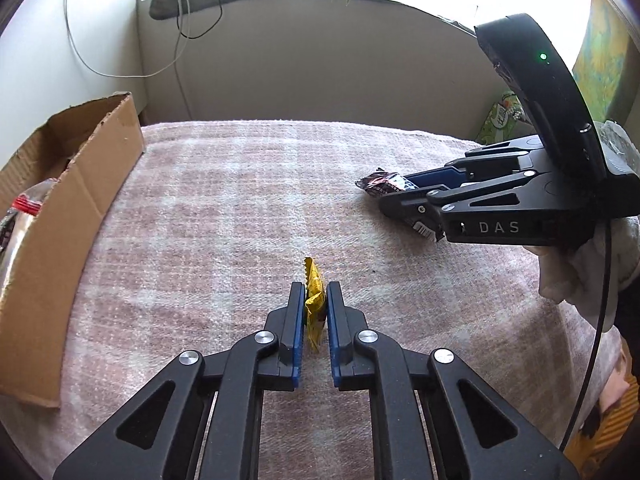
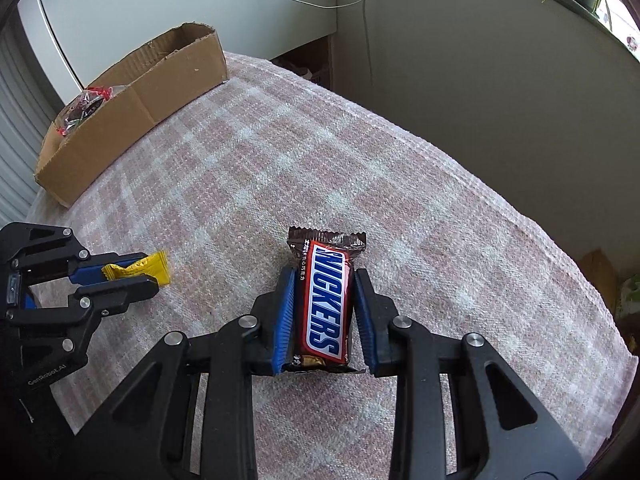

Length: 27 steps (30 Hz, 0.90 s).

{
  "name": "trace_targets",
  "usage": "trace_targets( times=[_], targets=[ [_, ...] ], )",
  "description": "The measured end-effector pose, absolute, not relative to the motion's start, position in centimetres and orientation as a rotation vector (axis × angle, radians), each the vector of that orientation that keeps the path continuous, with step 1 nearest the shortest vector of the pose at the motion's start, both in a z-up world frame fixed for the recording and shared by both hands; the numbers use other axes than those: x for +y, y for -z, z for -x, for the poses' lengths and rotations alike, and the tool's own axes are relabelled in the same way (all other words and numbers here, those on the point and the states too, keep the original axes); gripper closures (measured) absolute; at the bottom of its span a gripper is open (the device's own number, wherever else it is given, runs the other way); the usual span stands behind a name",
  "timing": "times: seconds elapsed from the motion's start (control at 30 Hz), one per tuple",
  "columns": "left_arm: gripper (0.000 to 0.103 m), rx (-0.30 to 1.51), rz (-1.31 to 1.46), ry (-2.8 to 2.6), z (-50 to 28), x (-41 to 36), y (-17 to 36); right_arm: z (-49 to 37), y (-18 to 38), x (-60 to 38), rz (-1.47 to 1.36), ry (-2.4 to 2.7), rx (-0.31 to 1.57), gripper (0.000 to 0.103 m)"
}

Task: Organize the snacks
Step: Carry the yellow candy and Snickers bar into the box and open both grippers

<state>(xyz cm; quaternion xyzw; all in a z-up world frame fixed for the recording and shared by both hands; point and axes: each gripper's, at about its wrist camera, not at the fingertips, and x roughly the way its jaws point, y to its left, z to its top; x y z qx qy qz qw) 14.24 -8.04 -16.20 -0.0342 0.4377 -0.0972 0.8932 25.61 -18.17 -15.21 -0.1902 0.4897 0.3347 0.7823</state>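
My left gripper (image 1: pixel 315 288) is shut on a small yellow candy wrapper (image 1: pixel 313 304), held edge-up above the plaid cloth. It also shows in the right wrist view (image 2: pixel 150 270) with the yellow candy (image 2: pixel 138 270) at the left. My right gripper (image 2: pixel 324 272) is shut on a brown Snickers bar (image 2: pixel 325 300), label up, just above the cloth. In the left wrist view the right gripper (image 1: pixel 390 196) is at the right with the Snickers bar (image 1: pixel 382 183) sticking out of its tips.
An open cardboard box (image 2: pixel 132 108) stands at the table's far left, also in the left wrist view (image 1: pixel 76 216), with a clear-wrapped snack (image 2: pixel 82 106) inside. The pink plaid cloth (image 2: pixel 280 168) covers the table. A wall, cables and a window ledge with plants lie beyond.
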Motion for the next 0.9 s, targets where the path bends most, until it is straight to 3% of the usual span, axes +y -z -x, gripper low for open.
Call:
trace_targets(
  times=[0.47,0.9],
  targets=[
    [0.094,0.823,0.125,0.165,-12.2,-4.2,13.1,-23.4,10.7,-17.6,0.356,-0.732,0.968,0.073],
    [0.094,0.695,0.114,0.089,-11.0,2.1,8.1,-21.2,5.9,-11.2,0.314,-0.802,0.860,0.073]
  ],
)
